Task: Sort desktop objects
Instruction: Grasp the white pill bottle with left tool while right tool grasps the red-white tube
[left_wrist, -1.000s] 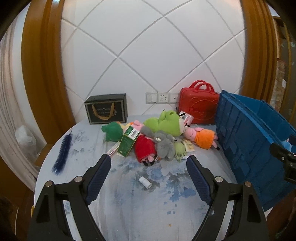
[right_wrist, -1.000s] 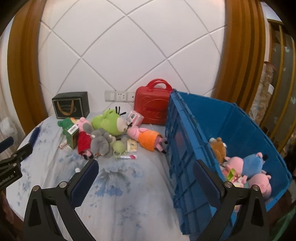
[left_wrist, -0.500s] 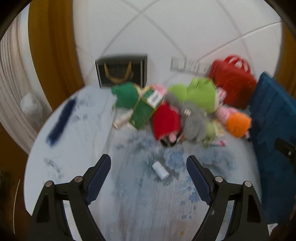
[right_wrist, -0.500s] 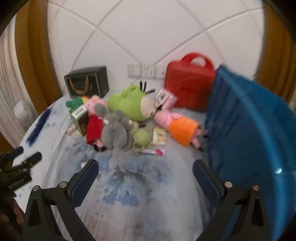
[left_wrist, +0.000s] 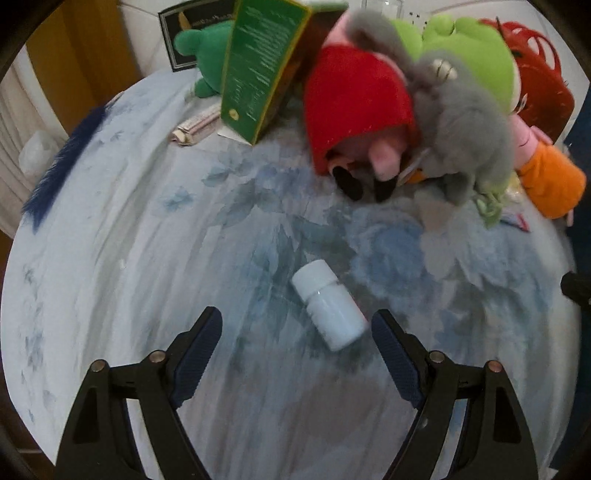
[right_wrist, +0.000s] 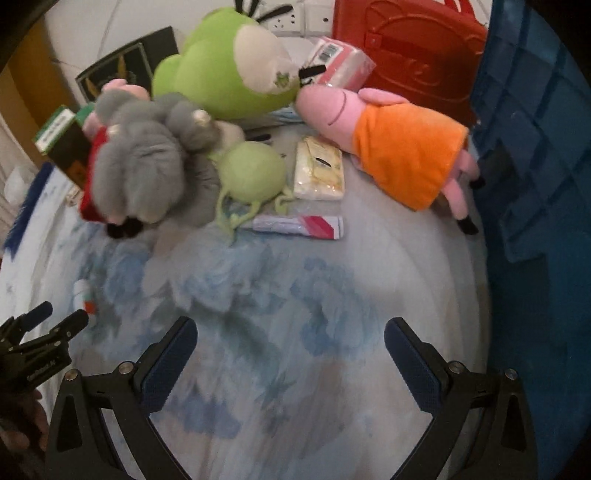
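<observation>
Left gripper (left_wrist: 296, 326) jaws wide, just been narrowing, white bottle (left_wrist: 328, 304) lying between them, not gripped yet. Toy pile: green box (left_wrist: 260, 62), grey plush (right_wrist: 147, 166), orange pig (right_wrist: 391, 147) unsorted on table (right_wrist: 295, 369). Right gripper (right_wrist: 290, 345) wide, empty. Blue crate (right_wrist: 535, 147) at right. Most left.

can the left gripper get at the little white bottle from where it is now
Probably yes. The white bottle lies on its side on bare tablecloth, just ahead of the open left gripper, nearer its right finger. Nothing lies between them; the plush toys sit farther back.
</observation>
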